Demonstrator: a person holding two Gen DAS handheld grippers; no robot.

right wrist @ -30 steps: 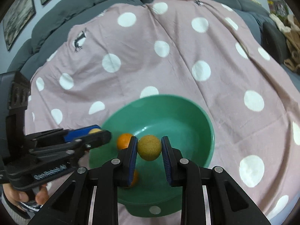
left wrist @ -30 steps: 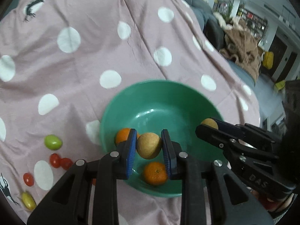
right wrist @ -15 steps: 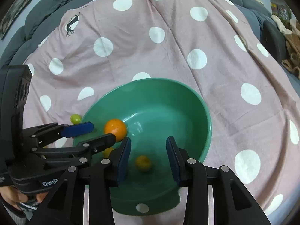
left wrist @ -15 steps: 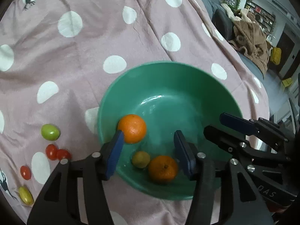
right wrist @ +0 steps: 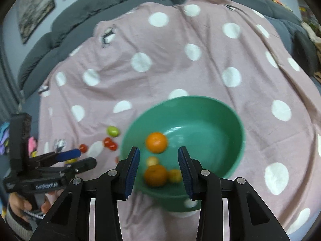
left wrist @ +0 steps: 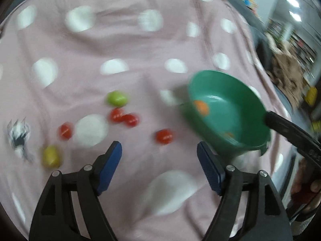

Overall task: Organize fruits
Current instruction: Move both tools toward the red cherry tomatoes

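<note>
Fingers of both grippers now spread and empty: right gripper [right wrist: 158, 160] released its fruit into green bowl [right wrist: 238, 124], left gripper [left wrist: 159, 153] swung toward cherry tomatoes [left wrist: 124, 117] at frame centre-left, likely next.

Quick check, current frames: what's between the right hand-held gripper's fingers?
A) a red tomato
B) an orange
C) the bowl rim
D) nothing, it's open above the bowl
D: the right hand-held gripper has its jaws spread and empty, with the oranges lying loose in the green bowl below it.

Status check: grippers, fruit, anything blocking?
Left gripper, right gripper open, empty. Green bowl holds oranges. Small tomatoes loose on cloth, path unobstructed.
</note>
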